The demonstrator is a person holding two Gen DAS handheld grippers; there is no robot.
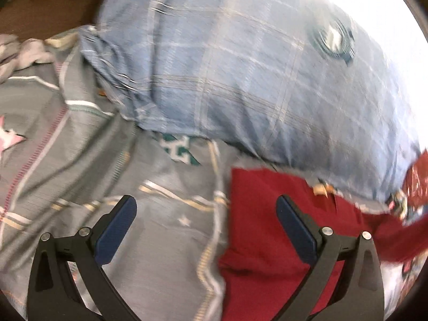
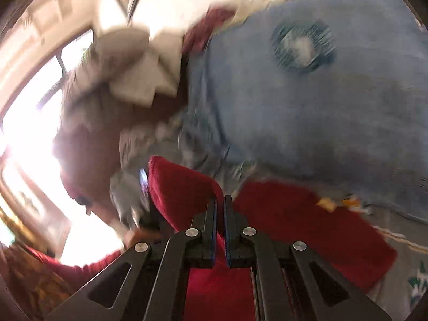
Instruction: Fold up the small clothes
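A dark red garment [image 1: 267,240] lies on the grey patterned bedsheet [image 1: 80,160], in front of a blue plaid pillow [image 1: 240,67]. My left gripper [image 1: 206,200] hangs open above the sheet. Its right finger is over the red cloth's left edge, and nothing is between the pads. In the right wrist view my right gripper [image 2: 220,200] is shut on a fold of the red garment [image 2: 182,187]. The fold is lifted, and the rest of the cloth trails down to the right. Both views are motion-blurred.
The blue pillow [image 2: 307,107] with its round dark patch fills the far side. Crumpled pale clothes [image 1: 24,50] lie at the far left of the sheet. White folded items [image 2: 141,75] and a bright window [image 2: 26,133] show beyond the bed.
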